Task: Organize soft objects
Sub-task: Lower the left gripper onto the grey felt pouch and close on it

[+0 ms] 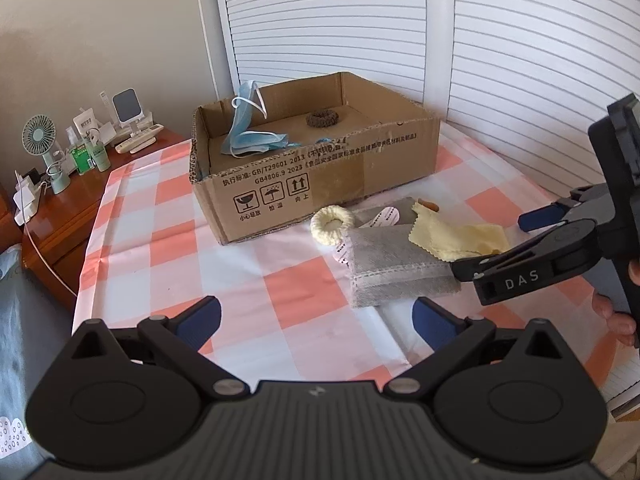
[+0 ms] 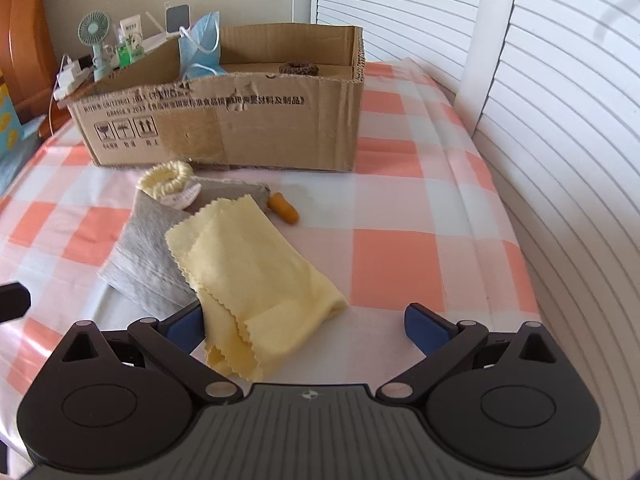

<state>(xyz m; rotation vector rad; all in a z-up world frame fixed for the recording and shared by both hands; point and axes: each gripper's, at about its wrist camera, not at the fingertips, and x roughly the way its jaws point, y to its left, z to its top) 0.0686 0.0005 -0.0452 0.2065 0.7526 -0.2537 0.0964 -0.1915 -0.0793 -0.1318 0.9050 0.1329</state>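
Note:
A cardboard box [image 1: 360, 176] [image 2: 280, 128] stands on the checked cloth and holds a blue face mask [image 1: 248, 136] [image 2: 202, 46] and a brown scrunchie [image 1: 323, 118] [image 2: 298, 67]. In front of it lie a cream scrunchie [image 1: 332, 224] [image 2: 170, 178], a grey cloth [image 1: 396, 272] [image 2: 148, 252], a yellow cloth [image 1: 460, 238] [image 2: 256, 276] and an orange earplug [image 2: 284, 208]. My left gripper [image 1: 316, 322] is open, short of the grey cloth. My right gripper [image 2: 306, 326] [image 1: 496, 242] is open, with the yellow cloth's near end between its fingers.
A wooden bedside table [image 1: 80, 200] at the left carries a small fan [image 1: 44, 140] [image 2: 94, 36], bottles and a charger cable. White louvred doors [image 1: 520, 60] [image 2: 560, 120] close off the back and right side. A person's fingers [image 1: 616, 316] hold the right gripper.

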